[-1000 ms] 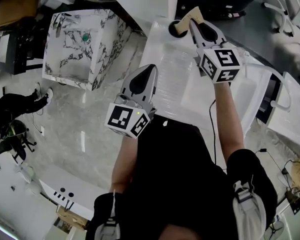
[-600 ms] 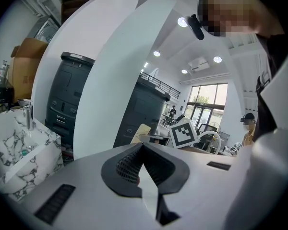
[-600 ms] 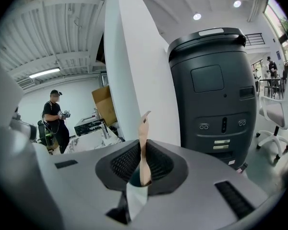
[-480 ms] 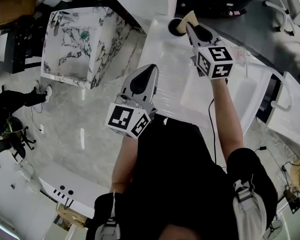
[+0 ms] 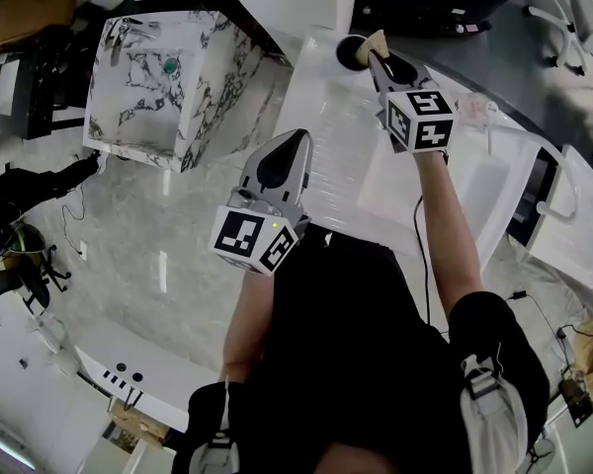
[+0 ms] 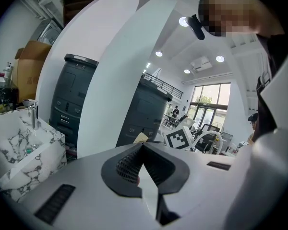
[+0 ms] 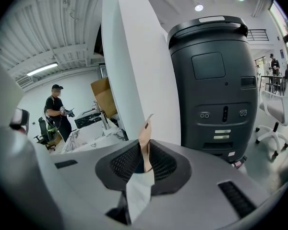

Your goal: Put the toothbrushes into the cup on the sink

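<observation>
Right gripper view shows the right gripper pinching a toothbrush near the cup; left gripper is pressed together.

**Head view.** Bright, even indoor light. Wide-angle distortion bows the white counter and the floor toward the frame's edges, and a pale streak of glare lies on the polished floor.

**Left gripper view.** Circular fisheye frame with black corners. Recessed ceiling lamps and an overexposed window light the room. The left gripper in the foreground is soft, and a mosaic patch sits at upper right.

**Right gripper view.** Light comes from a fluorescent strip and ceiling spots. The right gripper is blurred and its jaw recess shadowed. The toothbrush between its jaws is lit pale.
</observation>
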{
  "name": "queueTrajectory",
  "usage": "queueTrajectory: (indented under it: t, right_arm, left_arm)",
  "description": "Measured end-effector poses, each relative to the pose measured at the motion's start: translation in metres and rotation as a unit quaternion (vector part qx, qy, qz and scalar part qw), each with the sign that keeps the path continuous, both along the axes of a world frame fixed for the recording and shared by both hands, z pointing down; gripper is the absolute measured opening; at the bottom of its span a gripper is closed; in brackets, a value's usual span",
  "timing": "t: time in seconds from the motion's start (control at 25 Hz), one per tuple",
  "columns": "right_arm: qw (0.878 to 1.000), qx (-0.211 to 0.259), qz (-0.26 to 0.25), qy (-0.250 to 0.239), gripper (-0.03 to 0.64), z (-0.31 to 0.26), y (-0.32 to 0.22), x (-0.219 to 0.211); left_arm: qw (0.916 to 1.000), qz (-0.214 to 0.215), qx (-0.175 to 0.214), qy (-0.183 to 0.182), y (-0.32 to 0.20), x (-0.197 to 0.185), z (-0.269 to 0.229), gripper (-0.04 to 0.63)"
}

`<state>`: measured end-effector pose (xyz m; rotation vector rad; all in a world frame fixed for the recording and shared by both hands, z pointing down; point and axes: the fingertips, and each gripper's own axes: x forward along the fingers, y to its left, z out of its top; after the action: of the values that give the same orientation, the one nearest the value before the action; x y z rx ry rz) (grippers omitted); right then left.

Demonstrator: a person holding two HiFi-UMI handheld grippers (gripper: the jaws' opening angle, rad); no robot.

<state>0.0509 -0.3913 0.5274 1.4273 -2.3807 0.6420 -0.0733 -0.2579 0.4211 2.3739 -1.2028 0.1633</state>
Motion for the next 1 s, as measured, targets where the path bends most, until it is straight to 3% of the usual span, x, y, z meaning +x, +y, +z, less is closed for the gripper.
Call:
queueTrajectory:
  t: [0.16,0.28,1.0]
  right_arm:
    - [1.0,0.0,0.0,0.0,0.057,0.002,-0.002,0.001]
    - [1.0,0.0,-0.001,-0.002,0.103,0.002,-0.002,0.002]
    - [0.999,0.001,0.041,-0.008,0.11,-0.004,0.03,0.019]
  left_arm:
    - [1.0,-0.001,-0.001,0.001,0.001,0.0,0.001,0.014]
    - [1.0,-0.004,-0.001,0.001,0.001,0.0,0.001,0.014]
    - [0.9999,0.012,0.006,-0.003,0.027,-0.007,-0.007,0.014]
